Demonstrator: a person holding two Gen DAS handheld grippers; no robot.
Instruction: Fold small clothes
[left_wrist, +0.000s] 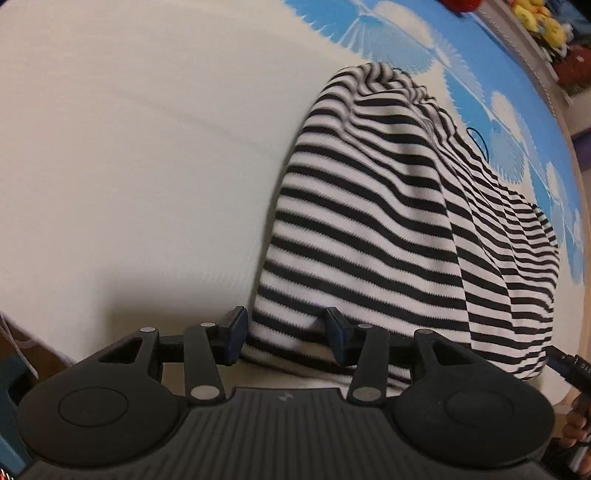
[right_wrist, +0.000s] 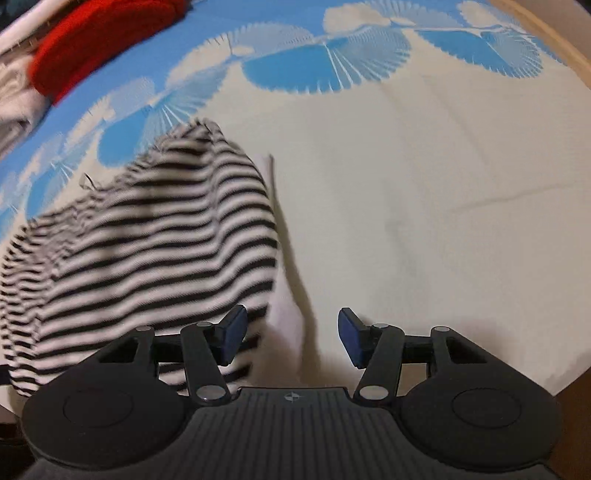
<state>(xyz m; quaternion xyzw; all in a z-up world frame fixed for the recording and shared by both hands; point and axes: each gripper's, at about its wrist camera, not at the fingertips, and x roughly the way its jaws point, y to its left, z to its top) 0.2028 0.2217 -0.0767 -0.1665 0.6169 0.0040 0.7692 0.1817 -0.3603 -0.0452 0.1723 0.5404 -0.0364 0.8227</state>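
Observation:
A black-and-white striped garment (left_wrist: 369, 229) lies doubled over on a cream sheet (left_wrist: 129, 166), with folds running along its right side. My left gripper (left_wrist: 288, 334) points down at its near left corner. It is open, and the striped hem lies between the jaws without being pinched. In the right wrist view the same garment (right_wrist: 147, 251) fills the left half, blurred. My right gripper (right_wrist: 291, 334) is open over its near right edge. Its left finger (right_wrist: 232, 334) is above the stripes and its right finger (right_wrist: 351, 338) above bare sheet.
The sheet turns into a blue fan-shell pattern (right_wrist: 295, 70) at the far side. A red cloth (right_wrist: 99, 40) and pale cloths (right_wrist: 14, 99) lie beyond it. Yellow soft toys (left_wrist: 535, 18) sit on a shelf. A wooden edge (right_wrist: 569, 48) bounds the surface. A hand (left_wrist: 580, 417) shows at the right edge.

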